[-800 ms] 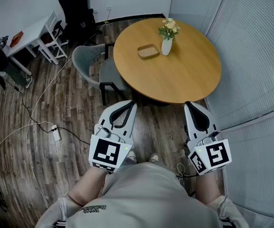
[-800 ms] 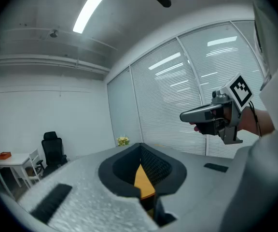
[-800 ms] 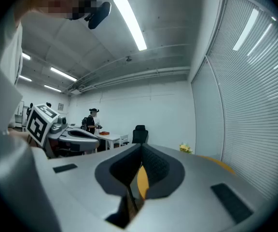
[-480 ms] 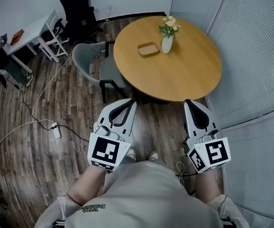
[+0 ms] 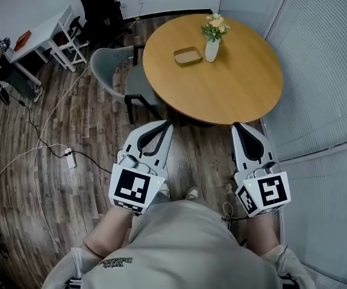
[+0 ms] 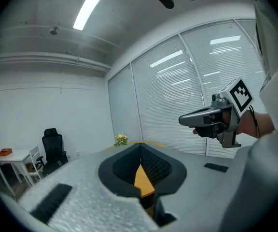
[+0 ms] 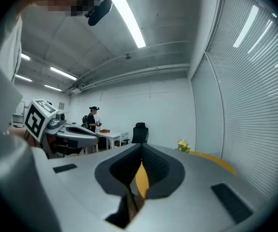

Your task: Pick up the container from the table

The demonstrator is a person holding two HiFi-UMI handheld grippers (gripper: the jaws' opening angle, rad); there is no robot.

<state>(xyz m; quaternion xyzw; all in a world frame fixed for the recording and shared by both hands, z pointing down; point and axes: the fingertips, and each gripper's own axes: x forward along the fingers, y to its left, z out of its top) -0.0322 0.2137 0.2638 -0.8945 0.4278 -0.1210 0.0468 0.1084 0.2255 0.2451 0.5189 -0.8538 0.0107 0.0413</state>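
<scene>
Head view first: left gripper (image 5: 166, 125) and right gripper (image 5: 236, 127) side by side over the floor (image 5: 95, 131), tips pointed at the table (image 5: 234, 89), just short of its near edge. Far across that top, the container (image 5: 188, 56), a shallow tan tray lying flat, just beside the vase (image 5: 211, 50). Well apart from both grippers, more nearly in line with the left one. Untouched.

Over to the left gripper view: jaws pressed together at the tips, nothing between them, only a sliver of table top showing through the hollow behind. Flowers (image 6: 121, 139) poking up past the jaw line. Container not to be made out here, likely hidden behind the jaws. Right gripper off to the side, level.

Right gripper view now: same story, tips closed on each other, empty. Flowers ahead and a little right, table rim beyond. Container out of sight here too.
</scene>
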